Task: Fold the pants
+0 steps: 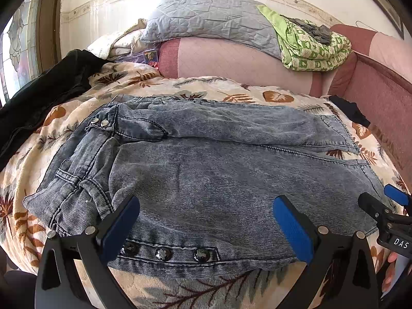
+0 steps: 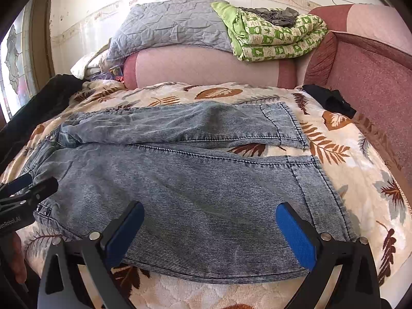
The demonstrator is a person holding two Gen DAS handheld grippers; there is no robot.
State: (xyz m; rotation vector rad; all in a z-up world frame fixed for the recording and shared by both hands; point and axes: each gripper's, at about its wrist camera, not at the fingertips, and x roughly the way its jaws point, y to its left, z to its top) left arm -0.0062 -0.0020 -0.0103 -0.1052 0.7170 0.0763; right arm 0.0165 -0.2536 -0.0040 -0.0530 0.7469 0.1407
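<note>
Grey-blue denim pants (image 1: pixel 206 164) lie spread flat on a leaf-patterned blanket (image 1: pixel 239 95), waistband to the left and both legs running right. The near edge carries a row of dark snap buttons (image 1: pixel 162 253). My left gripper (image 1: pixel 206 221) hovers open over that near edge, by the waist end, with nothing between its blue pads. In the right wrist view the pants (image 2: pixel 195 175) show their hemmed leg ends (image 2: pixel 319 180) at the right. My right gripper (image 2: pixel 209 231) stands open above the near leg. Each gripper shows at the other view's edge: the right gripper (image 1: pixel 391 206) and the left gripper (image 2: pixel 28 188).
A pink sofa back (image 2: pixel 206 64) rises behind the blanket, topped by a grey quilted pillow (image 2: pixel 170 25) and a folded green patterned blanket (image 2: pixel 278 36). A dark garment (image 1: pixel 43 95) lies at the left, a small black cloth (image 2: pixel 329 100) at the right by the red armrest (image 2: pixel 373 82).
</note>
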